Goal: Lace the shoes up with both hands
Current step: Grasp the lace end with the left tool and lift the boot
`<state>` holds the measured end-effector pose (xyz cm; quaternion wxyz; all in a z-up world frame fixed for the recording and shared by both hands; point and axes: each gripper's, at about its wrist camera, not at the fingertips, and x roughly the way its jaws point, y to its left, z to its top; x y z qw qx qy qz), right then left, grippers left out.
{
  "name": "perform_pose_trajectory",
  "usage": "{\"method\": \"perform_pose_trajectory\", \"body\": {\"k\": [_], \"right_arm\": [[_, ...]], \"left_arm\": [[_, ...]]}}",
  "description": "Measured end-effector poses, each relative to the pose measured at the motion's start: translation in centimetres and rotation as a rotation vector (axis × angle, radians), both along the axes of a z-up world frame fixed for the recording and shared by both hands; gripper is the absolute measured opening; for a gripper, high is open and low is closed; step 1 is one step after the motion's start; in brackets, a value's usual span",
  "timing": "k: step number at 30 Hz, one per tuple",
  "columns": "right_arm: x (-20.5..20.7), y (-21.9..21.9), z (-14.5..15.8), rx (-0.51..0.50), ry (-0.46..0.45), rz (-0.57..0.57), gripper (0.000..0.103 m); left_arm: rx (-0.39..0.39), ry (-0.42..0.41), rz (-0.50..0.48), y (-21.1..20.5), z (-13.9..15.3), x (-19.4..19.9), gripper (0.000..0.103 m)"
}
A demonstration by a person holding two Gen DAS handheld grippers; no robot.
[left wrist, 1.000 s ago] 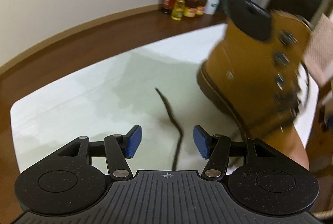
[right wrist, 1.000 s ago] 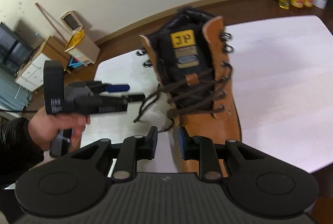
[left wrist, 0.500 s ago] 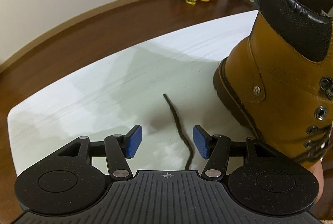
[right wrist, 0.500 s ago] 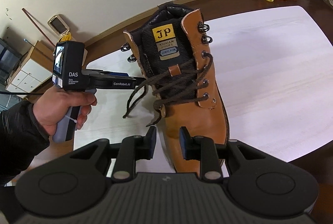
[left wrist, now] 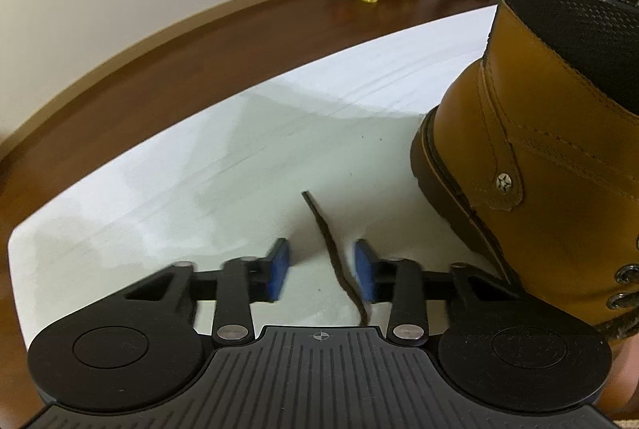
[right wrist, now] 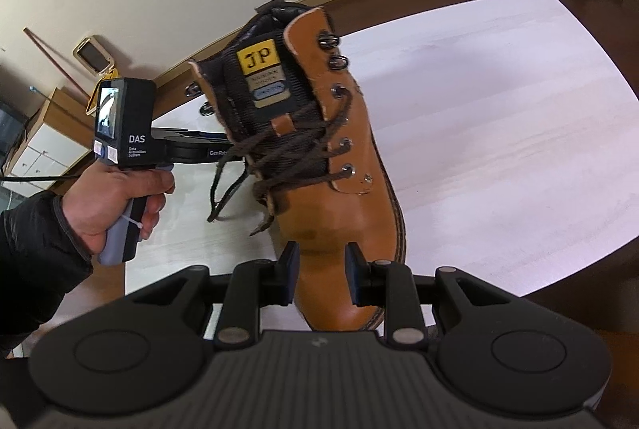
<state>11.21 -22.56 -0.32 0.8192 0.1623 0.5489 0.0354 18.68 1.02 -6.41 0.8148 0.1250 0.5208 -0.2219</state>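
Closing in from their wider stance, my left tongs draw their blue pads around the loose lace end on the bench beside the boot, not pinching yet, while my right tongs hover part-open and empty over the toe, so the grab looks imminent.

white table bearing boot, lace.

Left gripper angled steeply downward, jaws closing, blue pads blurred and apart with the lace between them. Left hand, in a dark sleeve, was wrapped around the pistol-style handle. Right gripper also pointed steeply down, jaws partly parted and holding nothing.
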Motion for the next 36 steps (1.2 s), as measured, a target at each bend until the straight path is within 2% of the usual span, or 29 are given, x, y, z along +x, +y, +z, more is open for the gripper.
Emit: {"method": "perform_pose_trajectory", "body": {"k": [4,6,9,10,12,14,17,18,20,22,25,27,30,36], "right_arm": [[-0.1,-0.4,-0.1,0.015,-0.007,-0.022,0.028],[0.0,-0.5,-0.1,0.034,-0.012,-0.033,0.028],[0.2,-0.4,-0.1,0.116,-0.025,-0.071,0.028],[0.3,-0.5,-0.3,0.174,-0.027,-0.098,0.029],[0.6,-0.5,-0.8,0.280,-0.024,-0.149,0.029],[1.0,-0.2,-2.2,0.470,-0.006,-0.235,0.029],[1.4,1.1,-4.5,0.722,0.023,-0.346,0.029],[1.5,1.6,-5.2,0.804,0.032,-0.386,0.029],[1.6,2.3,-6.0,0.895,0.044,-0.439,0.029],[1.8,4.0,-7.5,1.070,0.067,-0.547,0.029],[2.0,5.5,-8.3,1.175,0.082,-0.612,0.030],[2.0,6.9,-9.2,1.276,0.109,-0.694,0.030],[1.9,8.0,-10.1,1.343,0.125,-0.782,0.030],[1.4,9.1,-11.3,1.428,0.167,-0.889,0.030]], "left_arm": [[-0.033,0.032,0.010,0.7,0.1,0.3,0.002],[-0.094,0.053,0.060,1.8,0.5,0.5,0.002],[-0.252,0.112,0.192,4.8,2.0,0.2,0.002],[-0.351,0.139,0.275,6.8,3.1,-0.3,0.002],[-0.437,0.160,0.348,8.7,4.2,-0.9,0.002],[-0.603,0.204,0.467,11.6,5.6,-2.1,0.002],[-0.766,0.229,0.598,14.5,7.1,-4.0,0.002],[-0.796,0.234,0.621,15.1,7.5,-4.5,0.002],[-0.825,0.232,0.636,15.5,7.9,-4.8,0.002],[-0.854,0.233,0.638,16.0,8.6,-5.6,0.002],[-0.887,0.253,0.633,16.3,9.2,-6.6,0.002],[-0.908,0.258,0.626,16.3,9.4,-7.1,0.002],[-0.930,0.265,0.611,15.9,9.3,-7.5,0.002],[-0.947,0.281,0.579,15.2,9.1,-7.8,0.002]]}}
